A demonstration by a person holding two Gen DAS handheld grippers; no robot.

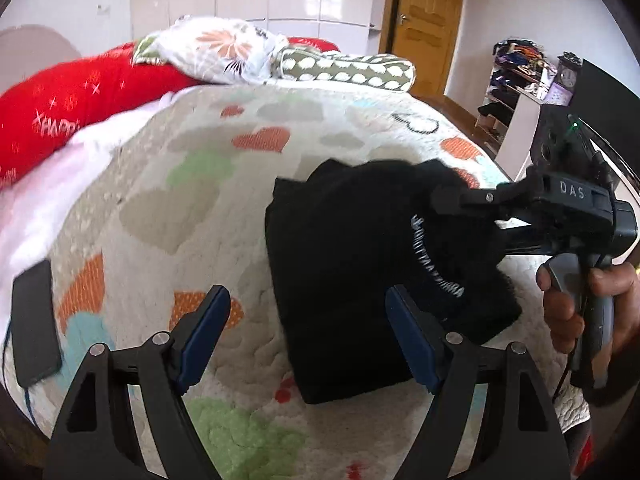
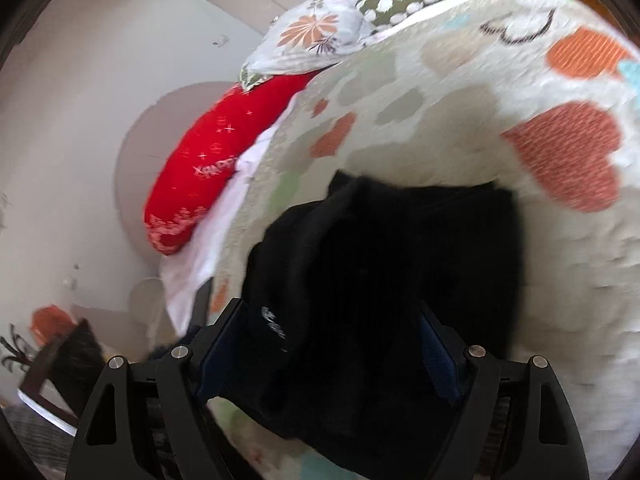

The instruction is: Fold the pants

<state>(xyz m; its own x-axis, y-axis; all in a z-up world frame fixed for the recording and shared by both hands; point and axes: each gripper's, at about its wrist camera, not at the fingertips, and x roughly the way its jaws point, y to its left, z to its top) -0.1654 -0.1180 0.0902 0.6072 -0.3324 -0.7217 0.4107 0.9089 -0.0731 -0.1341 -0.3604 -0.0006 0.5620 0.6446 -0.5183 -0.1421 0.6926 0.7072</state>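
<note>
1. bedroom setting: a bed [image 1: 224, 208] under a quilted cover printed with hearts and clouds carries everything, and the work sits toward its near right part.
2. nearest in the left wrist view, the left tongs [image 1: 308, 320] hang with their blue pads wide apart and nothing between them; the right pad sits over the near edge of the pants without gripping.
3. just beyond, the pants [image 1: 360, 264], black with a white lettered strip showing, lie as a compact, thick bundle on the cover, so i judge most of the folding is done.
4. the right tongs [image 1: 448, 200] reach in from the right at the bundle's far upper edge. from the right wrist view black cloth [image 2: 380, 280] fills the gap between the pads, yet the pads stand fairly wide, so i cannot tell whether they clamp the cloth or merely straddle it.
5. the right view is blurred, so fine detail there is not readable.
6. step in hand, as i judge it: laying over or settling the last fold of the bundle.
7. the next move likely calls for the right tongs to set that edge down flat and let go, while the left tongs could press or square the near edge.
8. off to the left a dark phone [image 1: 34, 324] lies on the cover, well apart from the pants.
9. farthest back, a red pillow [image 1: 80, 92], a floral pillow [image 1: 224, 48] and a dotted green cushion [image 1: 344, 68] line the head of the bed, with a wooden door [image 1: 428, 20] behind.
</note>
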